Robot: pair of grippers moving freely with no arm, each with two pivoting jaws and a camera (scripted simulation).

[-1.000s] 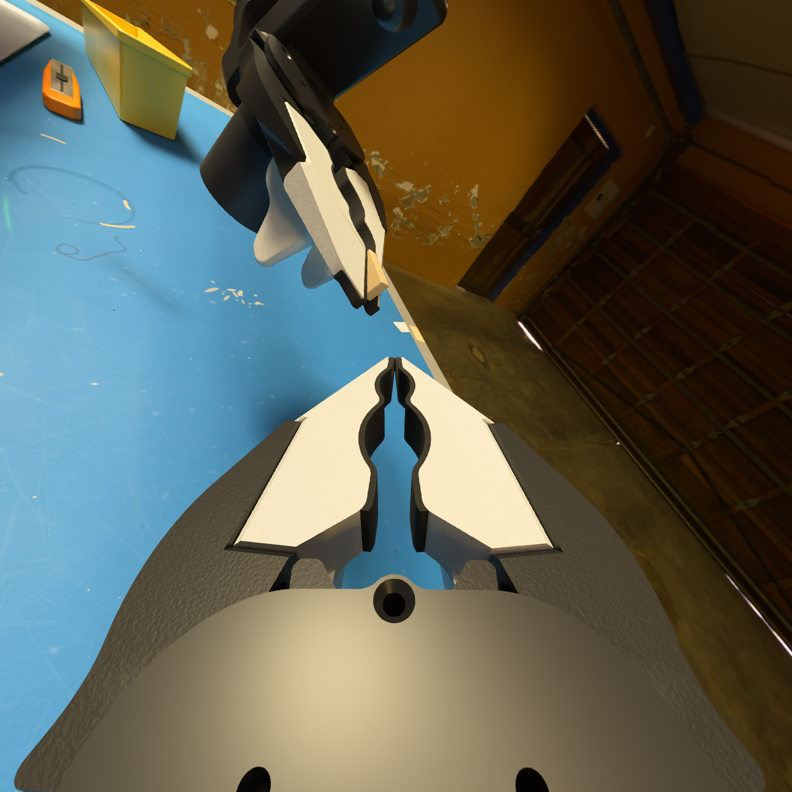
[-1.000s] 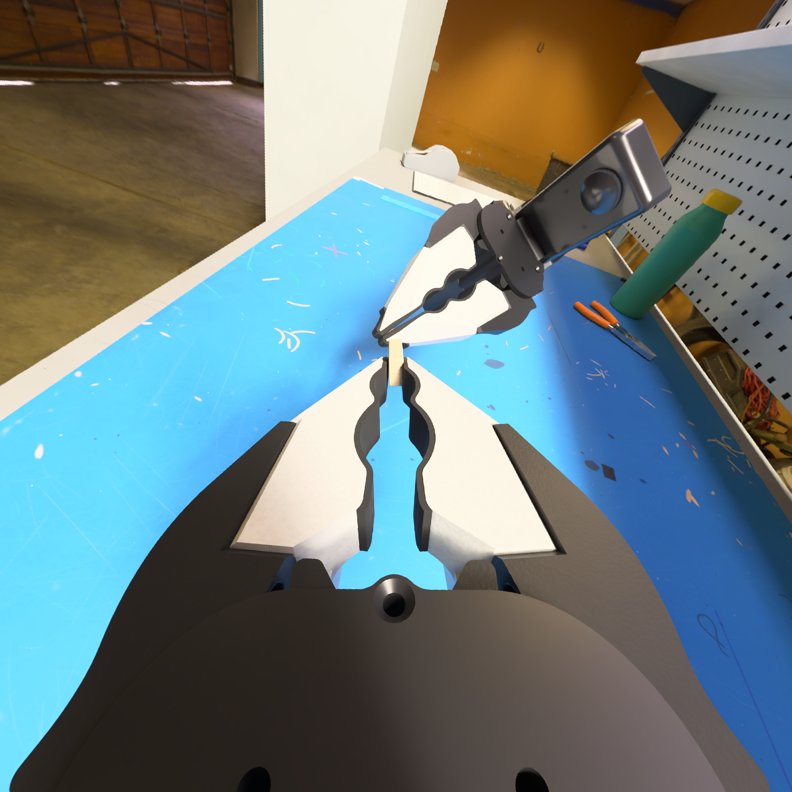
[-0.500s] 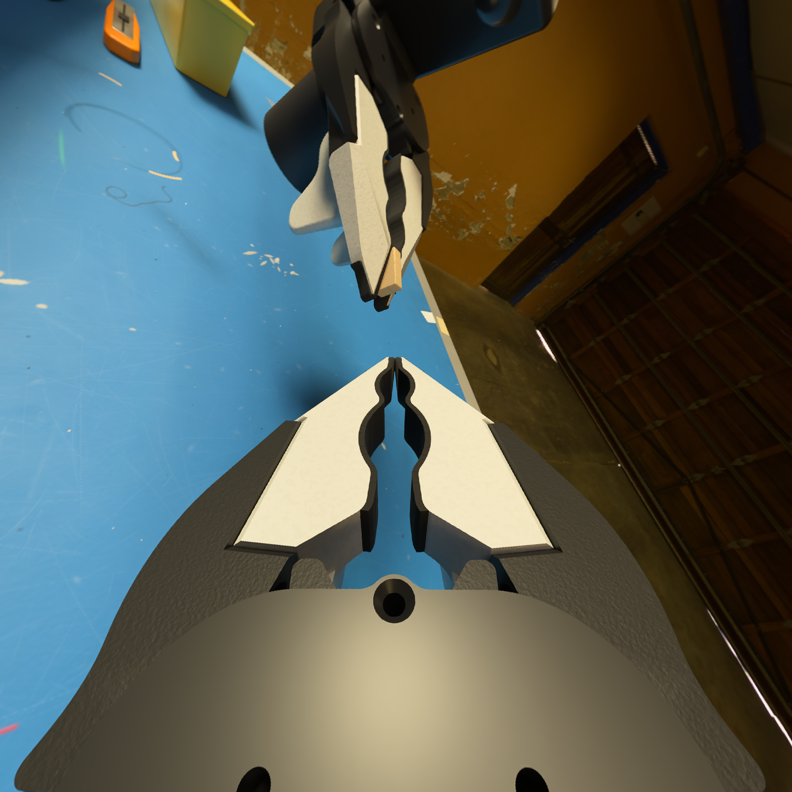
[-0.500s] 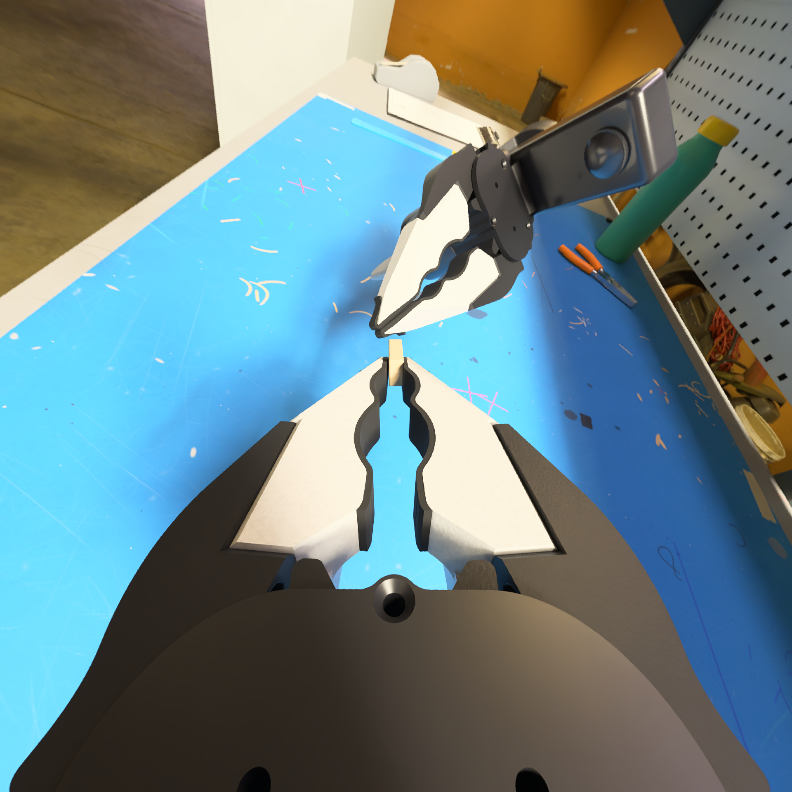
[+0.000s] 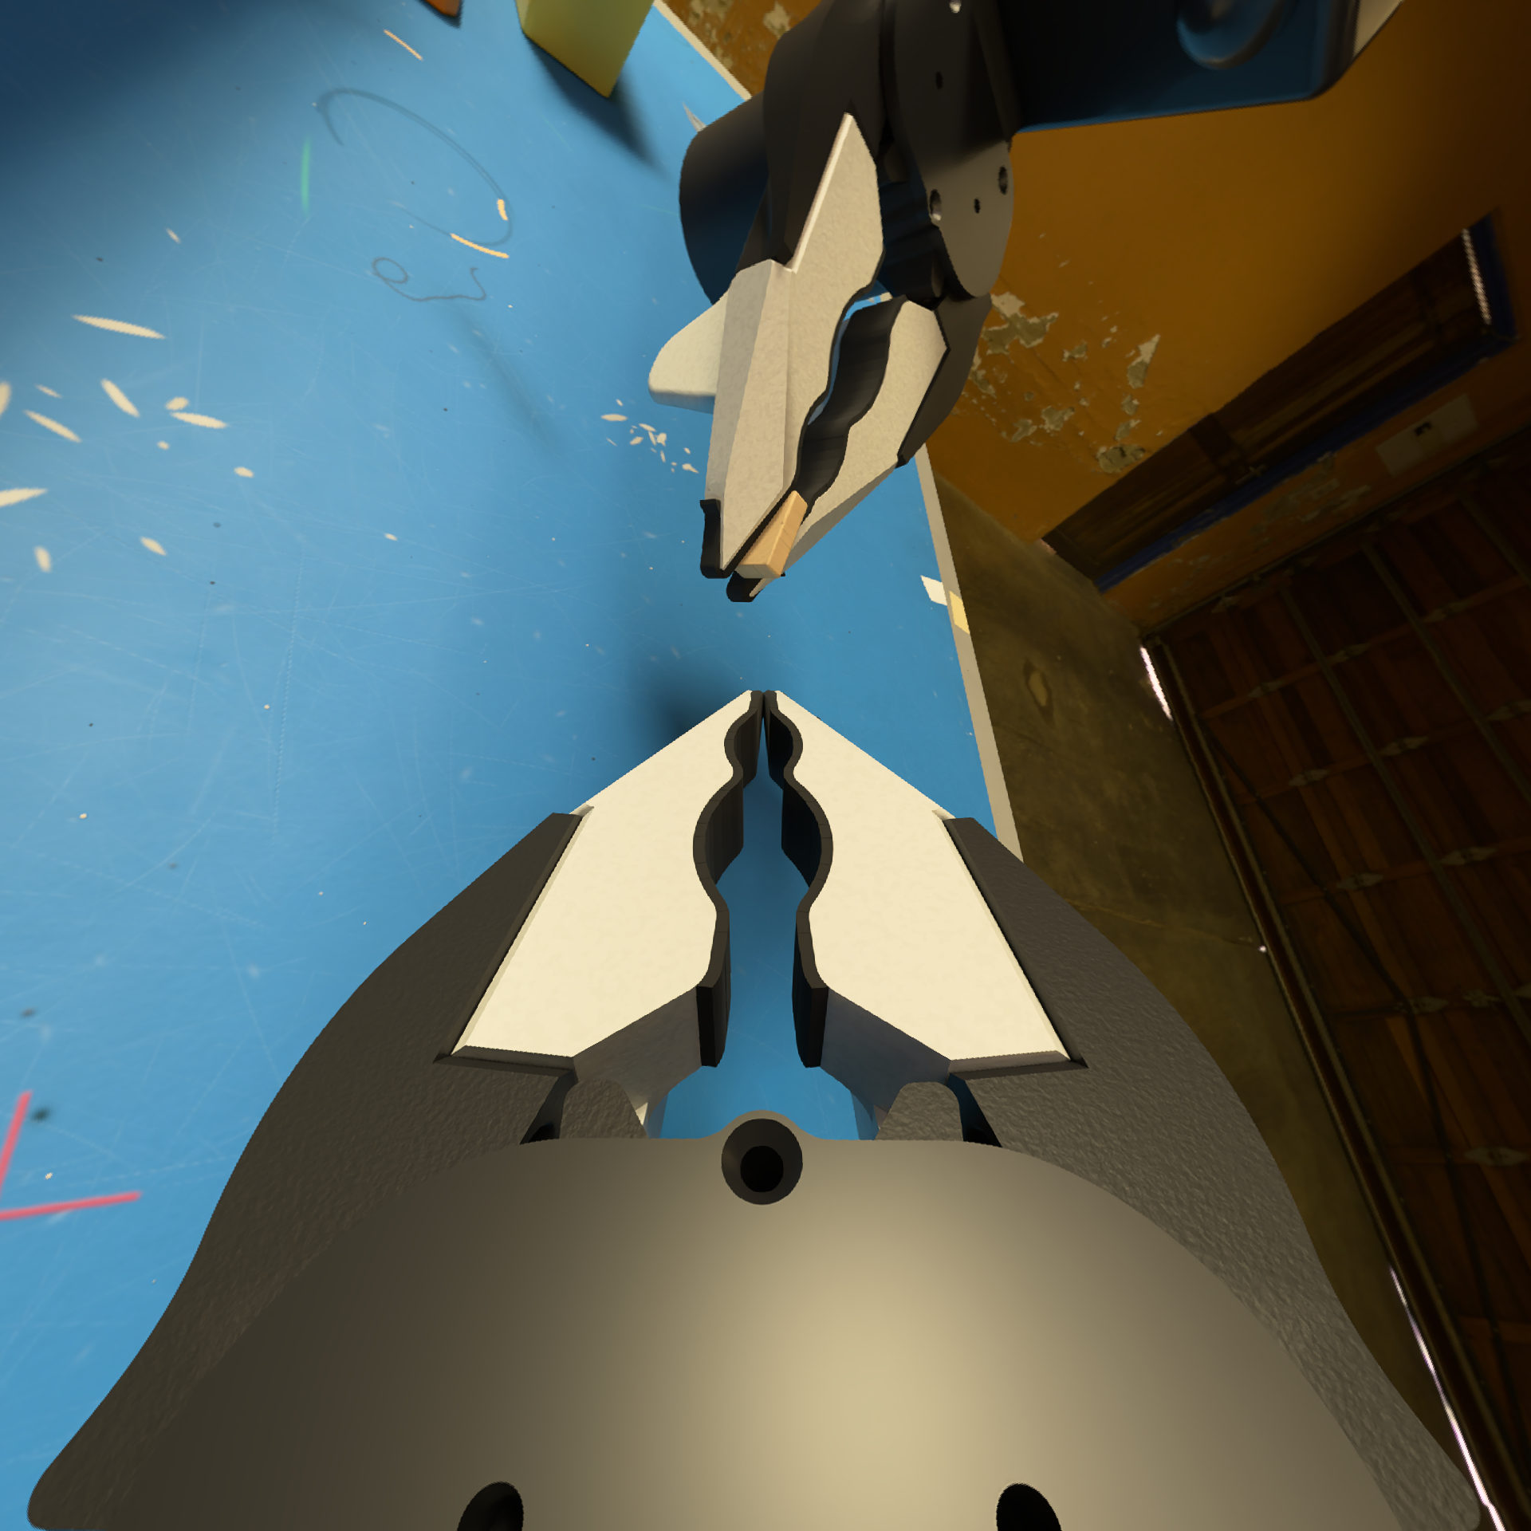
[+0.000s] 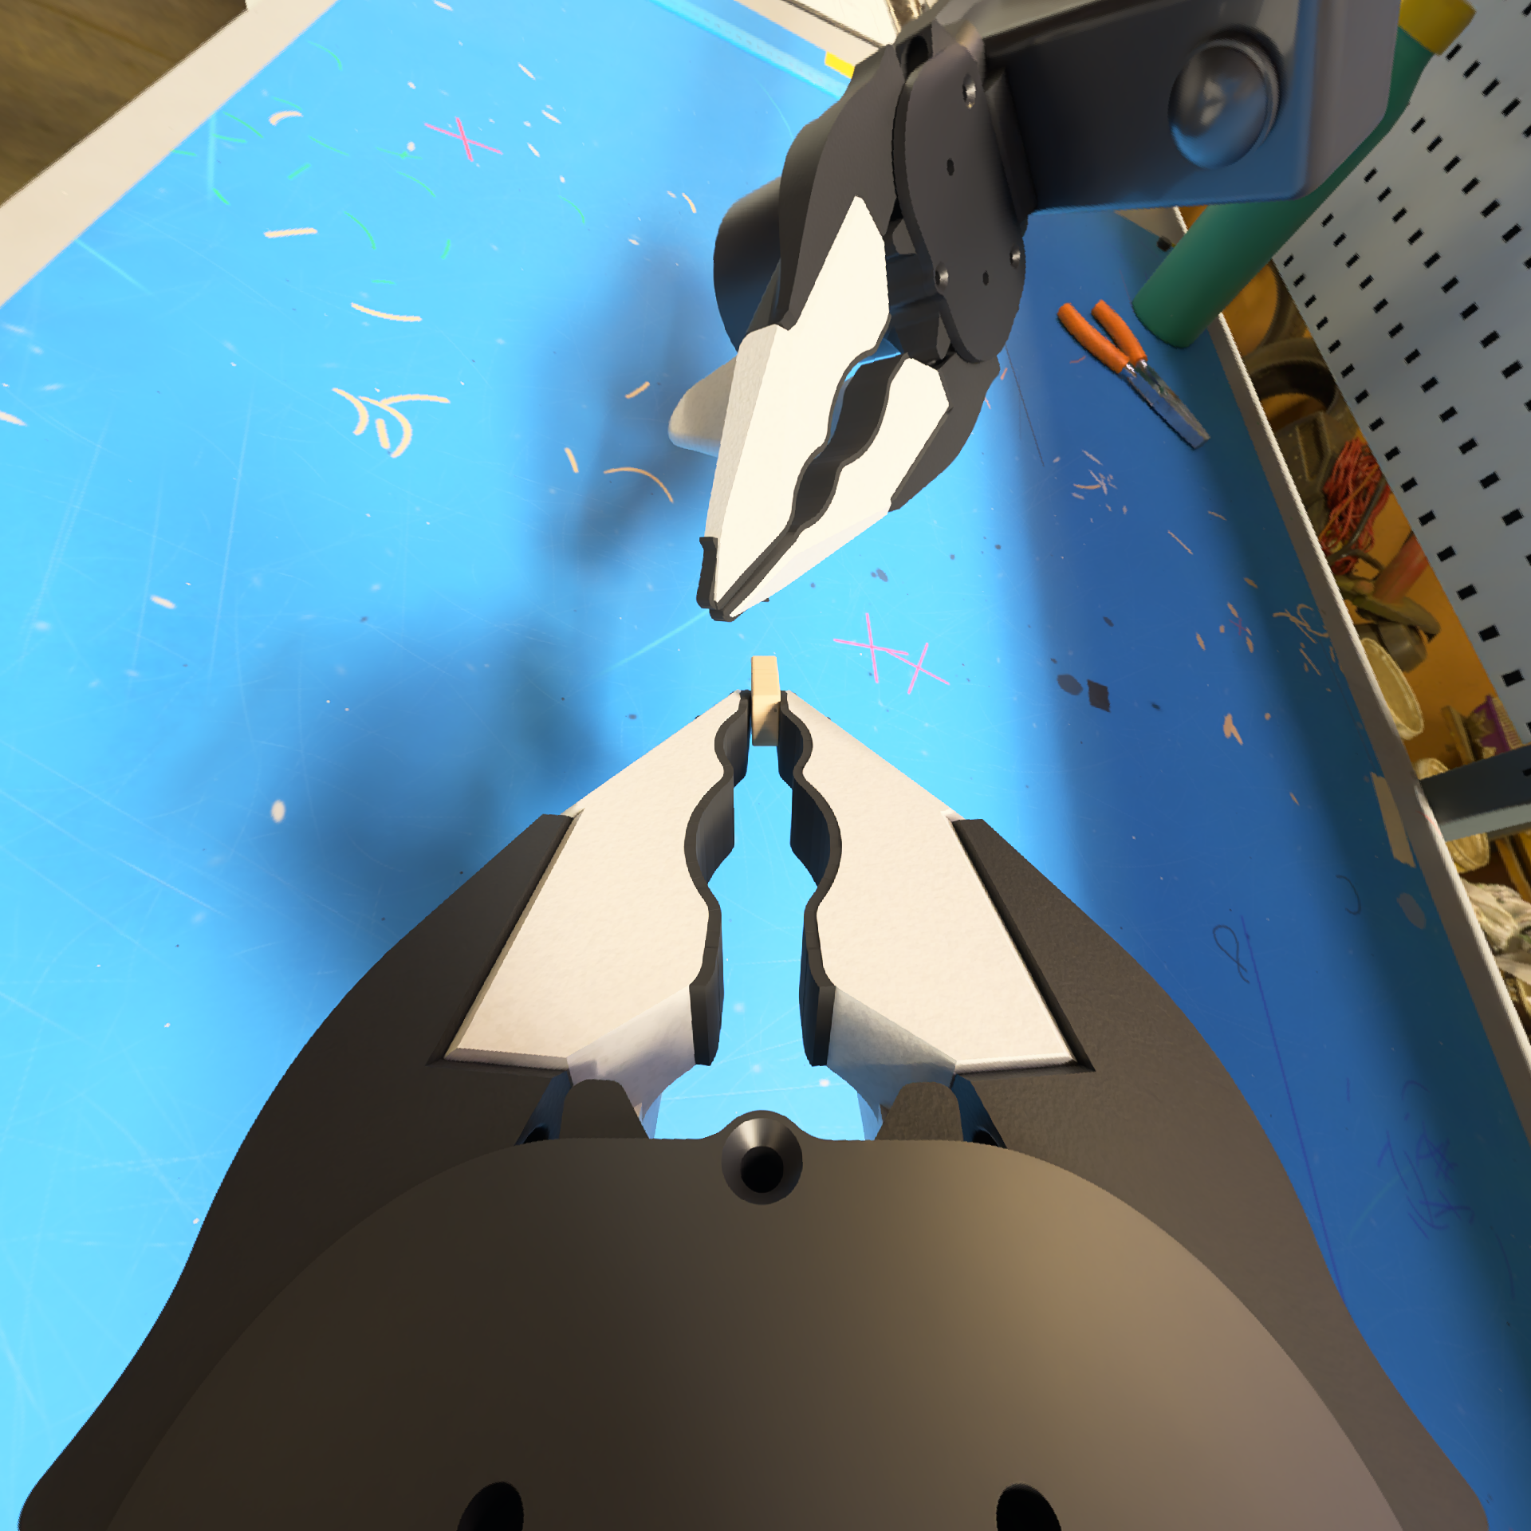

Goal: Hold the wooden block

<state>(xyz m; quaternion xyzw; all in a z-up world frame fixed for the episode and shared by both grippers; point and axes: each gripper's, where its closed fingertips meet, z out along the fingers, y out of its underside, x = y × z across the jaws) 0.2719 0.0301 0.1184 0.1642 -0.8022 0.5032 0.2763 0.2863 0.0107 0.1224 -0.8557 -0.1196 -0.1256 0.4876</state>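
Left tongs [image 5: 760, 694], grey body w/ cream fingers: tips pressed together, nothing between them, hanging just above the scuffed blue work surface [image 5: 248, 663]. Seen from the right wrist view they come in from upper right, tips [image 6: 719, 611] angled down toward the block.

Right tongs [image 6: 762, 694], dark-bodied w/ white fingers: closed on the small pale wooden block [image 6: 763, 700], pinched at the very tips w/ a stub poking out in front. Left wrist view shows the same block [image 5: 770, 537] as a tan sliver clamped at the fingertip end, clear of the surface.

Change vs a sec ago: the two tongs are closer & more nose-to-nose. Left tongs fill more of the right view and point more steeply at the block; only a small gap left between their tips and the stub. Grip on the block looks unchanged, same depth in the fingers.

Meaning for task: hold looks achieved, block is up & secure. Prob. left tongs are lining up for contact or a handover, but they're shut, so they'd need to open first. Risk: shallow tip grip, a nudge could twist the block out.

Farther right, near the surface's edge: orange-handled pliers [image 6: 1118, 364], green bottle w/ yellow cap [image 6: 1201, 273], grey pegboard [image 6: 1425, 273].
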